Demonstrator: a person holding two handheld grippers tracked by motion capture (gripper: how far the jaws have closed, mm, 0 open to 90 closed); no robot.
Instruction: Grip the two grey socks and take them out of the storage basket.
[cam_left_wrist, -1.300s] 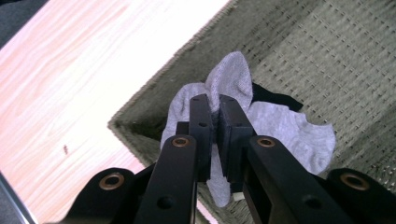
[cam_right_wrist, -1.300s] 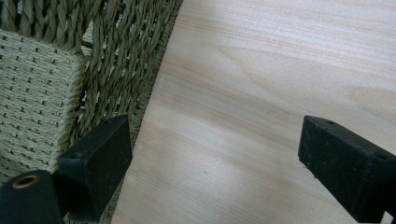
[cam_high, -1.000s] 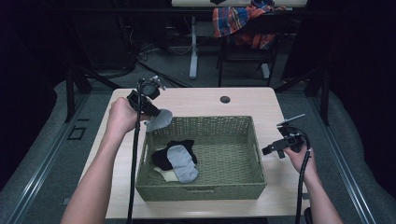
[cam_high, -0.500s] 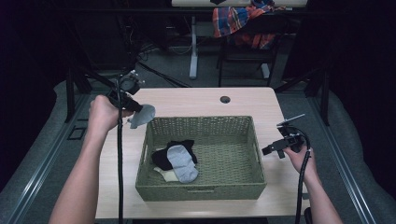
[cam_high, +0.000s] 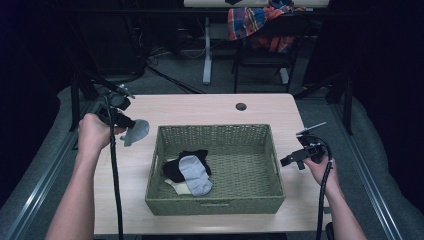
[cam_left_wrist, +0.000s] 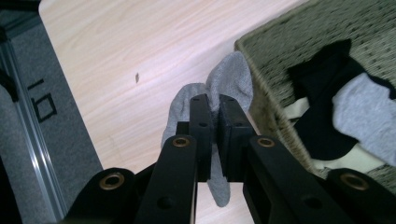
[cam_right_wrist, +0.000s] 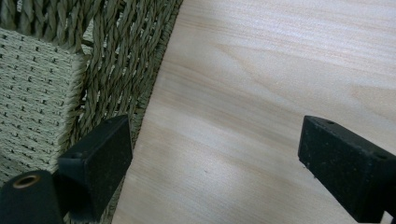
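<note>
My left gripper (cam_high: 126, 122) is shut on a grey sock (cam_high: 136, 131), which hangs over the bare table left of the woven basket (cam_high: 152, 170). In the left gripper view the grey sock (cam_left_wrist: 233, 79) is pinched between the two black pads and drapes on both sides of them, next to the basket's corner (cam_left_wrist: 261, 84). Inside the basket lie a black sock (cam_high: 176, 167), another grey sock (cam_high: 195, 173) and a pale one under them. My right gripper (cam_high: 289, 160) is open, low over the table right of the basket, with nothing between its fingers (cam_right_wrist: 100, 158).
The wooden table (cam_high: 200, 107) has a round cable hole (cam_high: 241, 106) at the back. Its left edge and a metal rail (cam_left_wrist: 23, 121) are close beside my left hand. A chair with a plaid cloth (cam_high: 255, 22) stands beyond the table.
My left hand has carried the grey sock leftward, away from the basket's rim and out over the bare table, sinking slightly. The right gripper has stayed where it was.
</note>
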